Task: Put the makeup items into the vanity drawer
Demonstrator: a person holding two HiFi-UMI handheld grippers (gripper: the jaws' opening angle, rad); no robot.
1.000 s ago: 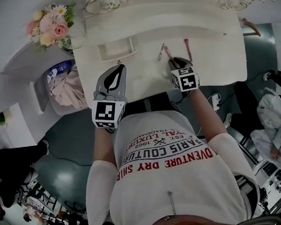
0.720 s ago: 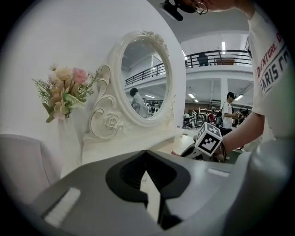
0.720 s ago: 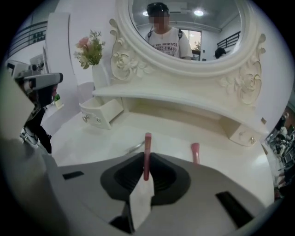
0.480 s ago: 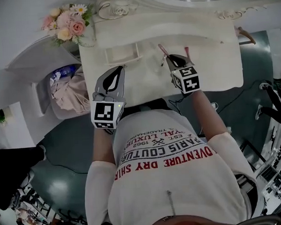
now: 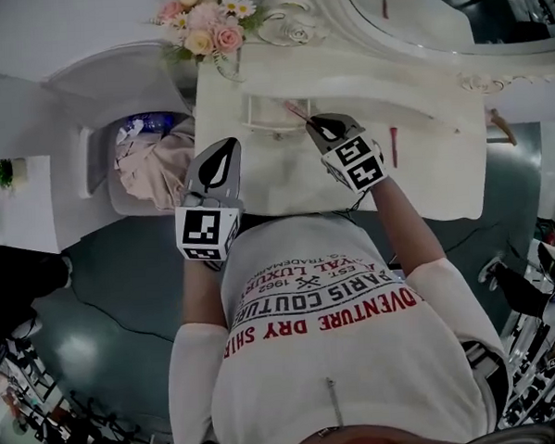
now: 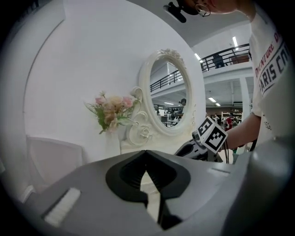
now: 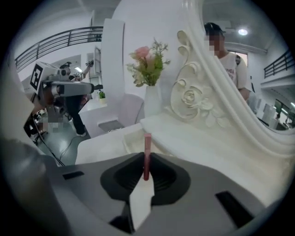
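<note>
A slim pink-red makeup stick (image 7: 147,147) stands up between the jaws of my right gripper (image 7: 146,171), which have just closed and are shut on it. In the head view, my right gripper (image 5: 311,122) holds the stick (image 5: 296,110) over the open vanity drawer (image 5: 256,104). The drawer (image 7: 131,138) lies just beyond the stick's tip. A second red stick (image 5: 393,146) lies on the white vanity top (image 5: 437,166), to the right. My left gripper (image 5: 228,145) hovers at the vanity's front left edge; its jaws (image 6: 146,154) meet at the tips, holding nothing.
A vase of pink flowers (image 5: 207,30) stands at the vanity's back left corner, beside the ornate oval mirror (image 5: 415,14). A bin of clothes (image 5: 154,158) sits on the floor to the left. The person's torso fills the lower half of the head view.
My right gripper has lifted the pink-red stick off the vanity top and carried it left, over the drawer. My left gripper has edged forward, and the head view has swung.
</note>
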